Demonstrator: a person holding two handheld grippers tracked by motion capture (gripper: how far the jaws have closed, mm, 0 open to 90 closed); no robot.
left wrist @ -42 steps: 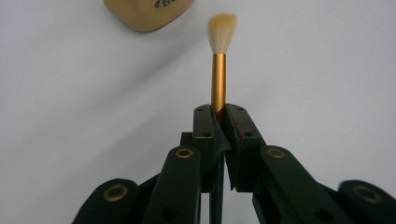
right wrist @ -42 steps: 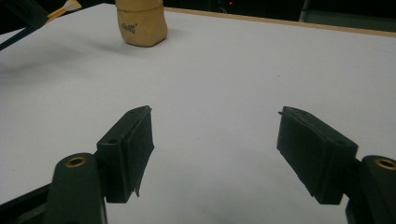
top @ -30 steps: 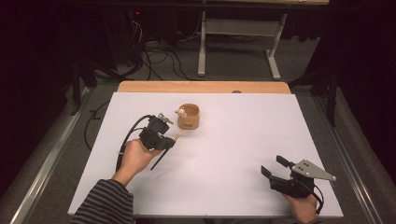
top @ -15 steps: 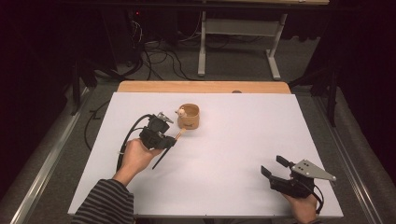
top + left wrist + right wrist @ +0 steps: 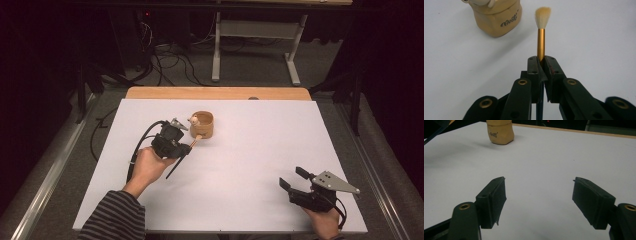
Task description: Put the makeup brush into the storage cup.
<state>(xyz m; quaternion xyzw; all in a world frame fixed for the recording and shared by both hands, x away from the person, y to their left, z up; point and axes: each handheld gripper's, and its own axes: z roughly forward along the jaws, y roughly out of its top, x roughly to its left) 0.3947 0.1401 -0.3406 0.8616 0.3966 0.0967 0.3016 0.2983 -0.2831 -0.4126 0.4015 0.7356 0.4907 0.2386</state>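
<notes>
Nothing moved: left gripper (image 5: 541, 61) stays clamped on brush (image 5: 541, 42) beside cup (image 5: 203, 124); right gripper (image 5: 539, 202) jaws wide, empty.

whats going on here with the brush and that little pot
A person works at a white table with a gripper in each hand. The left gripper is shut on a brush with a gold ferrule and pale bristles, its tip pointing toward a tan pot but not in it. The right gripper sits open near the table's front edge, holding nothing.
</notes>
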